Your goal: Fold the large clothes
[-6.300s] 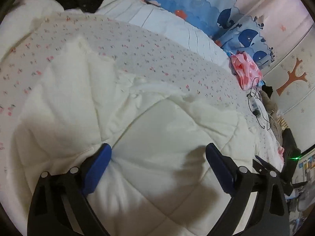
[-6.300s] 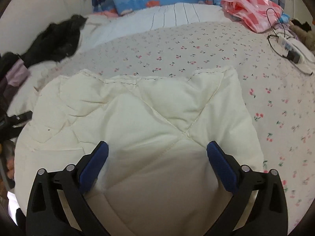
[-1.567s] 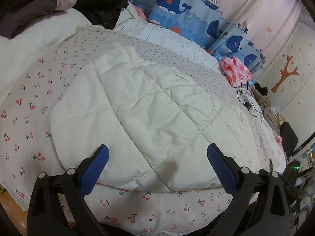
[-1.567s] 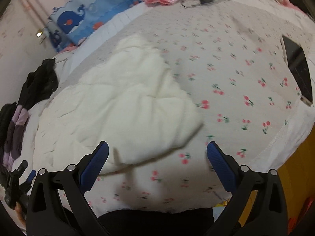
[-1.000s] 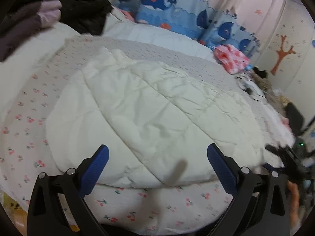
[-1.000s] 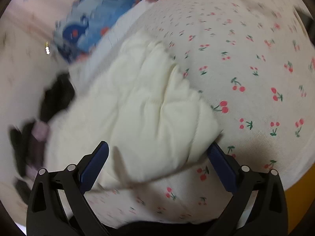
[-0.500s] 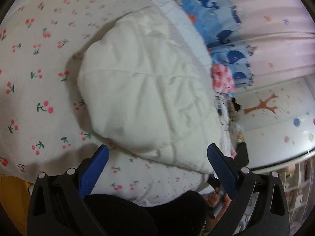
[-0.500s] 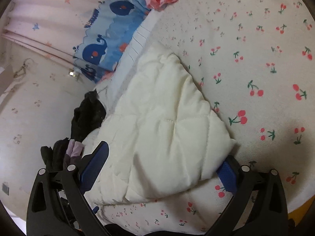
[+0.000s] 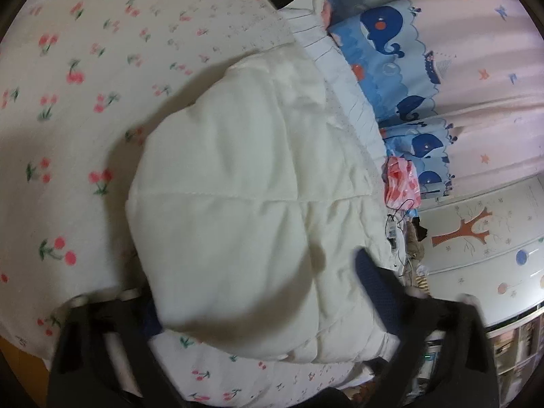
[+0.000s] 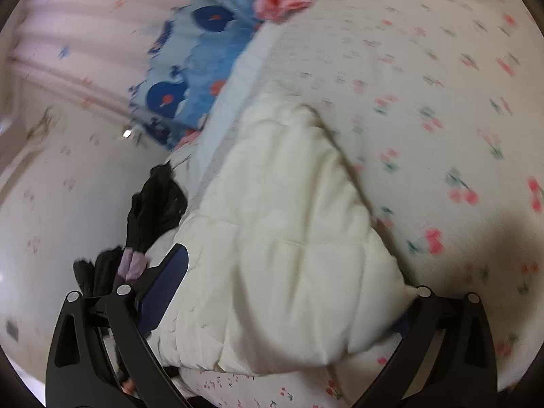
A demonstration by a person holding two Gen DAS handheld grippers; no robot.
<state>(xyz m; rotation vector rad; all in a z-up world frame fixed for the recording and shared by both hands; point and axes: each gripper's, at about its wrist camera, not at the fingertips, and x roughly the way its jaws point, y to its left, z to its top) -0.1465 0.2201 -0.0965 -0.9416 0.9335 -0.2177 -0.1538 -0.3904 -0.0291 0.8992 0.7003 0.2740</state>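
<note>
Left wrist: cream quilted garment [image 9: 238, 210] corner between spread fingers [image 9: 374, 282]; right fingers [image 10: 166, 282] likewise spread around corner.

Both wrist cameras sit close above the near edge of the cherry-print bed [image 9: 68, 78], each at one near corner of the cream quilted folded garment [image 9: 238, 204] [image 10: 289, 238], both facing the whale-print pillows [image 9: 380, 40] [image 10: 190, 78].

Black gripper [image 10: 275, 292] frames, silver screws, navy pads [image 10: 166, 282].
</note>
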